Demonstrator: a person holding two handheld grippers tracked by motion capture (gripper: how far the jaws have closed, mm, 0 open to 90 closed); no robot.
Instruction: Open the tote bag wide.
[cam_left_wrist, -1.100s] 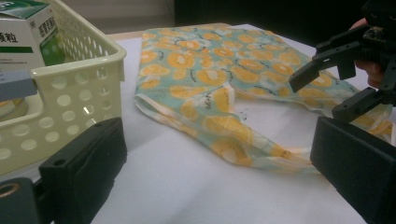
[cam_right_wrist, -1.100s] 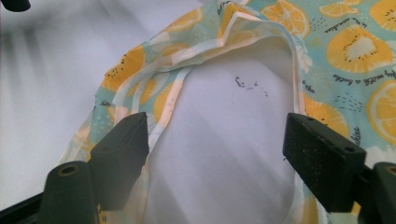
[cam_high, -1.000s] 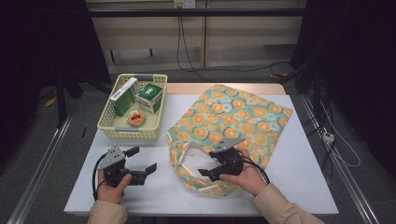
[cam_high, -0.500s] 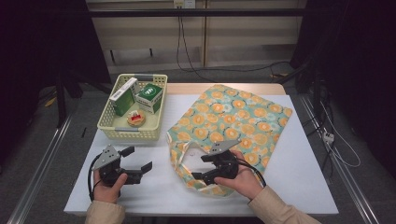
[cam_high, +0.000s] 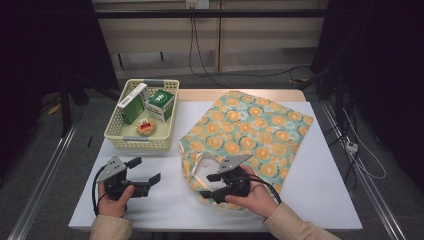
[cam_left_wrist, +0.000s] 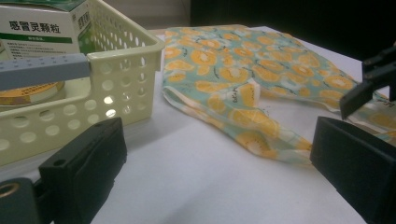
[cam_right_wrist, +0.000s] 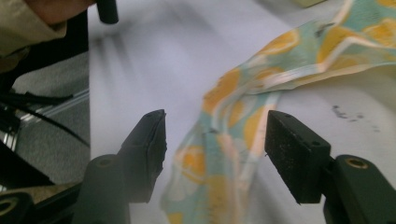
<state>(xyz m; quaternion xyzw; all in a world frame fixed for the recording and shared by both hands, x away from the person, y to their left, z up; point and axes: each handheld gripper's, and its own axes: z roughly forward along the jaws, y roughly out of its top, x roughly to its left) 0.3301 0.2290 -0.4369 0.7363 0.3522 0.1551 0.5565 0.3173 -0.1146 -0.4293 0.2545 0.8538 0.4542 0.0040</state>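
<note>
A teal cloth bag (cam_high: 255, 130) printed with orange fruit lies flat on the white table (cam_high: 320, 190), its mouth and handles toward me. My right gripper (cam_high: 207, 186) sits over the bag's near left corner, pointing left. In the right gripper view its jaws (cam_right_wrist: 215, 126) straddle a fold of the bag's edge (cam_right_wrist: 219, 154); they have just been closing, but the pads stand apart from the cloth. My left gripper (cam_high: 145, 170) rests on bare table to the left of the bag, open with nothing between its jaws (cam_left_wrist: 215, 140).
A cream perforated basket (cam_high: 125, 137) stands at the back left, holding two green-and-white boxes (cam_high: 131, 102) (cam_high: 161, 102) and a small round tin (cam_high: 145, 127). In the left gripper view the basket wall (cam_left_wrist: 116, 88) is close on the left. The table's front edge is near both hands.
My right gripper has slid left along the bag's near edge and its jaws have narrowed around the cloth. The left gripper has stayed about where it was.
</note>
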